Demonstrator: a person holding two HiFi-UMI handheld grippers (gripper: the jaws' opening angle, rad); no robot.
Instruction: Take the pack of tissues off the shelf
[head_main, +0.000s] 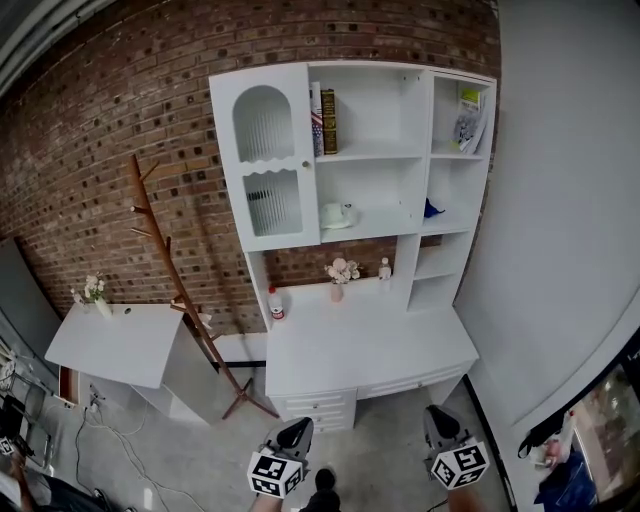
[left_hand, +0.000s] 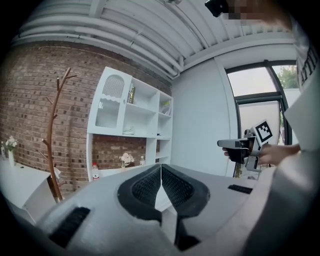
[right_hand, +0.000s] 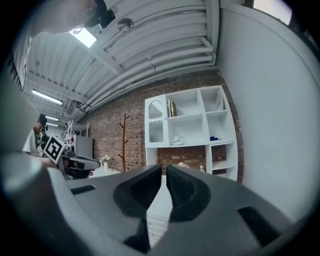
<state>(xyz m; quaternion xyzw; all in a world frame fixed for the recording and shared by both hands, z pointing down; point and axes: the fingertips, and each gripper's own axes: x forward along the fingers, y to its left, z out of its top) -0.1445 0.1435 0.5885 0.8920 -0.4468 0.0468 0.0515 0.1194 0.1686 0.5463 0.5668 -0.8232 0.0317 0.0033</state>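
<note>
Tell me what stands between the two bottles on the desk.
A small vase of pale flowers, between the red-capped bottle and the small clear bottle; the head view shows it best.

Grey left claw (left_hand: 161, 168) and right claw (right_hand: 164, 171), black ribbed pads (left_hand: 145, 189), white black-patterned marker cubes (head_main: 275, 473)

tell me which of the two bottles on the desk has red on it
The left bottle, at the desk's back left corner: it shows red around its body. The other bottle, right of the flowers, is smaller and pale.
</note>
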